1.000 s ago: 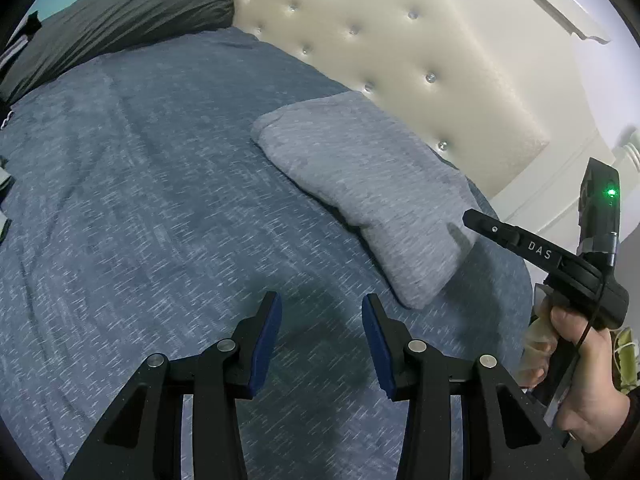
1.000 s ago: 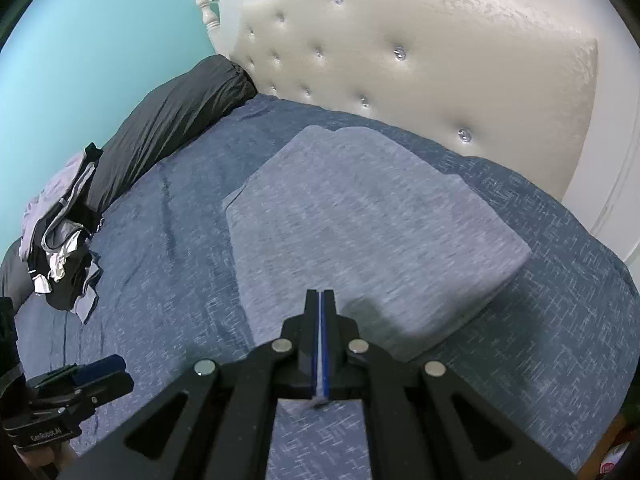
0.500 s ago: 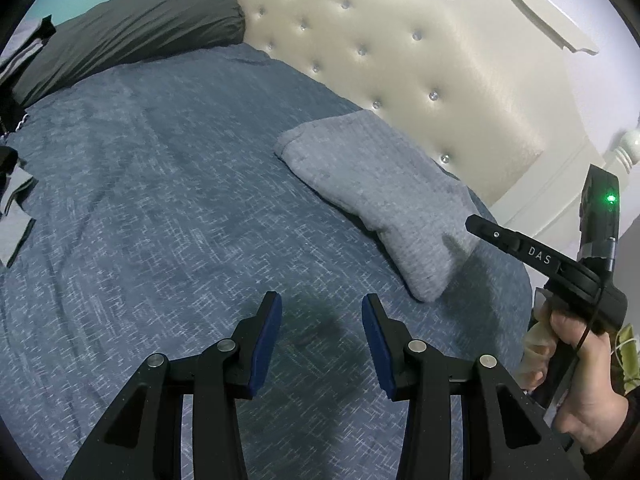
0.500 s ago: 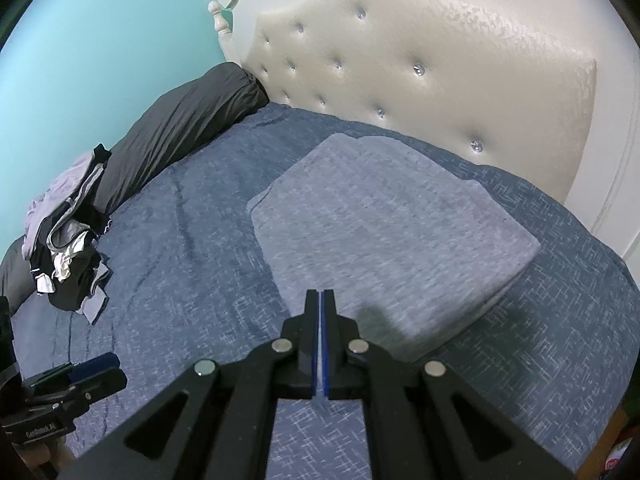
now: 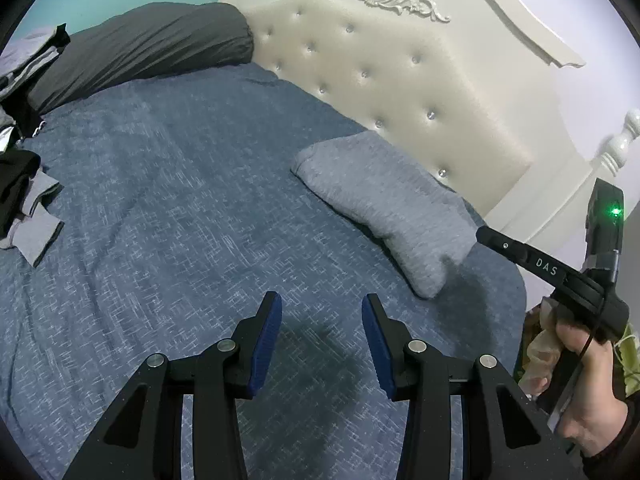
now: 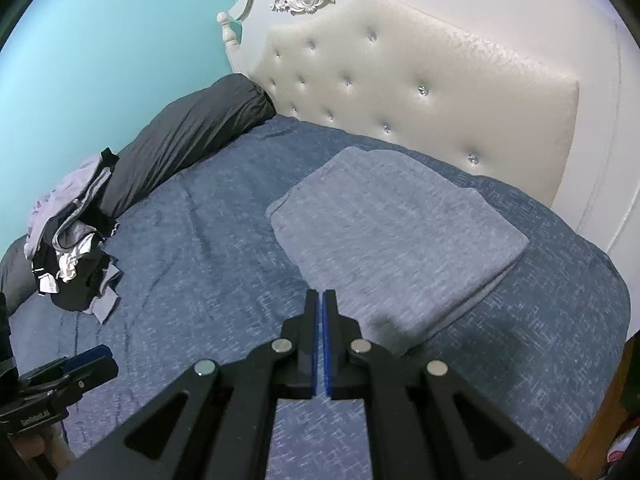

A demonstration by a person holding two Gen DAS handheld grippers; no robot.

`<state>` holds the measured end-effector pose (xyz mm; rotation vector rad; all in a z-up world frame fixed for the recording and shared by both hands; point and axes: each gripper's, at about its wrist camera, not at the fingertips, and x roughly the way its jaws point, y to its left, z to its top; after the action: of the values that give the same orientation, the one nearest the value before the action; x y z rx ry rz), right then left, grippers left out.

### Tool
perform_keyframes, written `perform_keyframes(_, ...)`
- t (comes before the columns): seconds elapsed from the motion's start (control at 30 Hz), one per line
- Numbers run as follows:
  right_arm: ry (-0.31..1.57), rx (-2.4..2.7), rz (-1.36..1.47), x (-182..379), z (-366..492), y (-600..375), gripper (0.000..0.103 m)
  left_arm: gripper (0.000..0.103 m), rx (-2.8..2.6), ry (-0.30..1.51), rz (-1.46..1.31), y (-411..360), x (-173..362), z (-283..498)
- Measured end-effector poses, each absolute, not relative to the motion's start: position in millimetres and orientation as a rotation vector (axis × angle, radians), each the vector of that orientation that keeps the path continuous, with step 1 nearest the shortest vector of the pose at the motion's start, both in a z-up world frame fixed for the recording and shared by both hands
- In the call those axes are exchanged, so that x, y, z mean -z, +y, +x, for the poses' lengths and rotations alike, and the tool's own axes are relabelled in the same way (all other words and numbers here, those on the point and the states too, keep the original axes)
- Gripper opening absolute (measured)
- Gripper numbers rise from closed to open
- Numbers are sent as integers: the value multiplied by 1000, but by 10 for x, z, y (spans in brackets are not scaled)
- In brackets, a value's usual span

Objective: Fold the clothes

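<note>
A folded grey garment (image 6: 396, 236) lies flat on the blue bedspread near the headboard; it also shows in the left wrist view (image 5: 384, 204). My right gripper (image 6: 322, 300) is shut and empty, just short of the garment's near edge; it shows from the side in the left wrist view (image 5: 486, 236). My left gripper (image 5: 322, 312) is open and empty above bare bedspread, left of the garment; it shows at the lower left of the right wrist view (image 6: 94, 358). A heap of unfolded clothes (image 6: 74, 240) lies at the far left of the bed, also in the left wrist view (image 5: 24, 200).
A dark grey pillow (image 5: 140, 48) lies along the turquoise wall. The cream tufted headboard (image 6: 420, 80) stands behind the garment. The blue bedspread (image 5: 160, 208) covers the bed, whose edge drops off at the right (image 6: 600, 360).
Both grippers have drawn back from the folded garment, which now lies farther away in both views. The clothes heap has come into the left wrist view. Jaws are unchanged.
</note>
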<state>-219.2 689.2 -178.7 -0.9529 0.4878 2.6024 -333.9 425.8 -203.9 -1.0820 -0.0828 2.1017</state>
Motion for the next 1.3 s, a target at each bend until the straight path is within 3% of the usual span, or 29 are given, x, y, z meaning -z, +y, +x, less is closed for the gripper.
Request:
perform_keyframes(0.43,462,-2622,-919,1603,-1877,6553,1,46,-2123,-75,-1011,4029,1812,-2995)
perform_keyframes(1.3,435,-2645,-870,916,-417,5796,2,48,-2175,-17,-869,3577,979,-1705)
